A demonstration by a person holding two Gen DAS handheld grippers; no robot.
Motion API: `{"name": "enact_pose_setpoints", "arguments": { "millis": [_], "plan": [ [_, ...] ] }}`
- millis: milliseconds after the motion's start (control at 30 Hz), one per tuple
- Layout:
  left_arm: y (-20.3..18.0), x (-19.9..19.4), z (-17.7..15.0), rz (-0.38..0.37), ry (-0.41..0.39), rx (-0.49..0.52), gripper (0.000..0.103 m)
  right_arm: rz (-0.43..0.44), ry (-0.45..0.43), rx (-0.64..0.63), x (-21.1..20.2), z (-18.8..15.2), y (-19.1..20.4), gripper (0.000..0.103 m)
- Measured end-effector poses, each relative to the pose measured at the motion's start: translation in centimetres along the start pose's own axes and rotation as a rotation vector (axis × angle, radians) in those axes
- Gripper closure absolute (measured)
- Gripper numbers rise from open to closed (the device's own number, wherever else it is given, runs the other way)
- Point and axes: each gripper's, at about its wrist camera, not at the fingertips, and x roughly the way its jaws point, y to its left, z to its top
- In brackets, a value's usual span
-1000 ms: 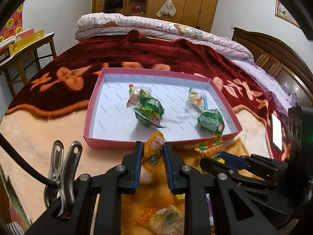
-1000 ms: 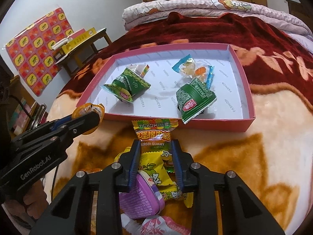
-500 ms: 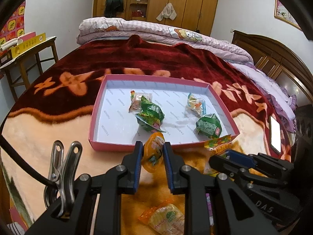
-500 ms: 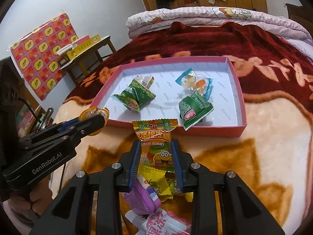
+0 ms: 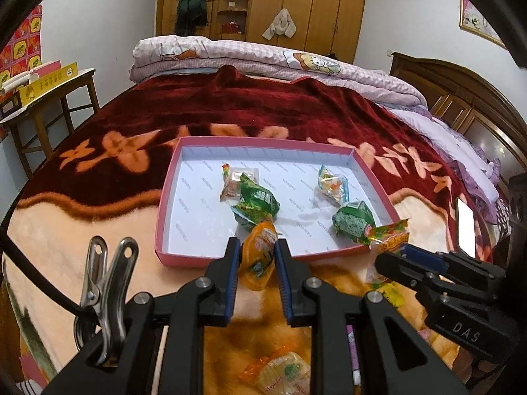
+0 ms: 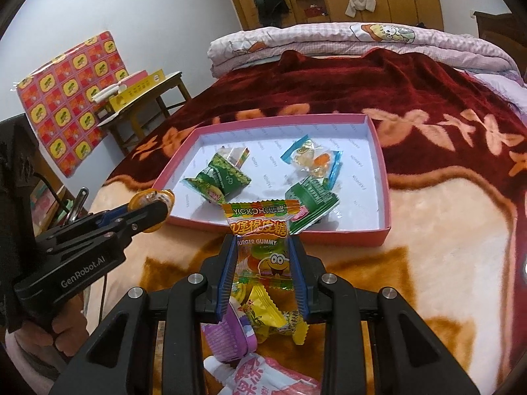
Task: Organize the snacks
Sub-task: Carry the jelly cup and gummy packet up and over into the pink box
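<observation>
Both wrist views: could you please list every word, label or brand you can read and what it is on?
"BURGER GUMMY": gummy packet in the right gripper.
"GenRobot.AI": left gripper body.
"DAS": right gripper body, left wrist view.
"FASHION": repeated inside the pink box.
Other wrappers: too small or blurred.

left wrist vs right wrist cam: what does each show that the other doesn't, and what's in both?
Left wrist only: a metal clip on the rig, a lit phone on the bed's right edge, the wooden headboard, a yellow-orange packet on the blanket.

Right wrist only: a purple jelly cup, a yellow candy wrapper, a pink-and-white packet, and the hand holding the left gripper.

Both: the pink tray with four snacks inside, the orange jelly cup in the left gripper, the burger gummy packet in the right gripper.
</observation>
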Motion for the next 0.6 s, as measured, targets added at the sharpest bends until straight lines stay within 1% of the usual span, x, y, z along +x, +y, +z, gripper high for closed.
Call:
{"name": "enact_pose_setpoints", "arguments": {
  "millis": [600],
  "plan": [
    [1.2,1.2,2.0,0.023,-0.038,0.007,0.081,-0.050,-0.046,0.013,-0.6,2.0,-1.7,0.071]
  ]
}}
